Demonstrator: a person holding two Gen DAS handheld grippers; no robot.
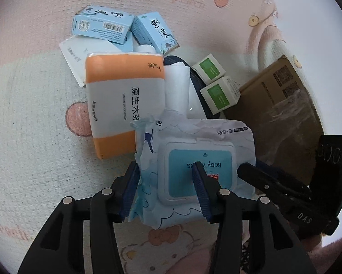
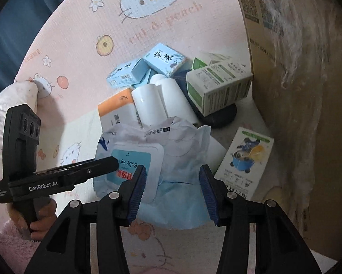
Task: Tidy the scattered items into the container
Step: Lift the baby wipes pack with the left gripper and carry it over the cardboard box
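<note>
Our left gripper [image 1: 166,190] and right gripper [image 2: 172,190] stand open over the "Baby wipes" pack [image 1: 200,171]; beyond we count two blue cartons [image 1: 102,24], two green-labelled boxes [image 1: 221,94].

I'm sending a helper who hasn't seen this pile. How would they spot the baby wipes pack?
Start at the brown cardboard box on the pink mat. Beside it lies a heap; nearest the grippers is the baby wipes pack, crinkled white-blue, the only item with a teal flip lid.

The white and blue soft wipes pack [image 1: 200,159] says "Baby wipes". The black left gripper [image 2: 112,159] says "GenRobot.AI". The pink cartoon floor mat [image 2: 171,18] says "peach".
</note>
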